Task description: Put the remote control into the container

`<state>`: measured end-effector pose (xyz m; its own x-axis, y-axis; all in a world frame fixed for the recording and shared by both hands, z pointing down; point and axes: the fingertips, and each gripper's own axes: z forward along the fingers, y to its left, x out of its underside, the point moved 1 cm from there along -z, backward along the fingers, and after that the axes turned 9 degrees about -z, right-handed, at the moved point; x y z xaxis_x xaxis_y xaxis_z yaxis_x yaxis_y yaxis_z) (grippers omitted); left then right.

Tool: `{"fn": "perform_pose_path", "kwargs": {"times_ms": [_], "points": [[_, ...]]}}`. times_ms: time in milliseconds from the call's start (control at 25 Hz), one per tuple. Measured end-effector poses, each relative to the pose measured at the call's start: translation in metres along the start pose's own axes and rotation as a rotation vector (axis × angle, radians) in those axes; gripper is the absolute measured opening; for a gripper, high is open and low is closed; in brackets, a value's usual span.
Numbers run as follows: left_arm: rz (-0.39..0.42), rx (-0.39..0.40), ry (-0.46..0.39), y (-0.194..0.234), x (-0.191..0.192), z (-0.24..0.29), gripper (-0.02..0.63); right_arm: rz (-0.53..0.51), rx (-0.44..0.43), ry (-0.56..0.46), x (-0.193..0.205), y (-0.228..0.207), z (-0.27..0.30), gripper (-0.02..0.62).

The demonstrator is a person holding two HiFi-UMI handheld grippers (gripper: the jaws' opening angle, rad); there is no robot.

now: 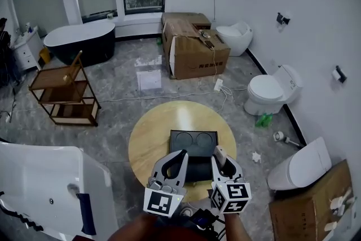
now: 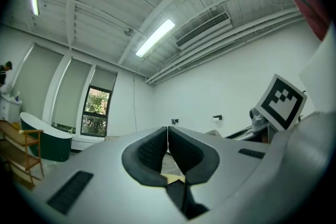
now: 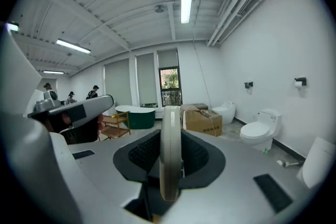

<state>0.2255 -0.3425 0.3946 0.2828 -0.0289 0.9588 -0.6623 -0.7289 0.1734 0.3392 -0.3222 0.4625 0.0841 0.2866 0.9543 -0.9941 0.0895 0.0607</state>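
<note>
Two tongs show at the head view's lower centre, over a black container on the round bench. Left gripper view: left tongs pressed together, empty. Right gripper view: right tongs clamp the pale remote control upright, mid-frame.

The remote control is slim and pale grey-white. It stands upright and edge-on, clamped in the right hand-held gripper over the container's near right edge. The container is black, rectangular and open, apparently with two round recesses, and rests on the round wooden bench.
</note>
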Motion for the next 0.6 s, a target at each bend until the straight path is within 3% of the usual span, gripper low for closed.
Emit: {"fn": "perform_pose_path", "kwargs": {"times_ms": [520,600], "points": [[0.048,-0.05,-0.015,0.03,-0.003,-0.01,0.015,-0.066,-0.149,0.295,0.069,0.029,0.059,0.12],[0.117,-0.046,-0.001,0.033,-0.006,-0.013,0.015,-0.083,-0.169,0.324,0.078,0.036,0.066,0.12]]}}
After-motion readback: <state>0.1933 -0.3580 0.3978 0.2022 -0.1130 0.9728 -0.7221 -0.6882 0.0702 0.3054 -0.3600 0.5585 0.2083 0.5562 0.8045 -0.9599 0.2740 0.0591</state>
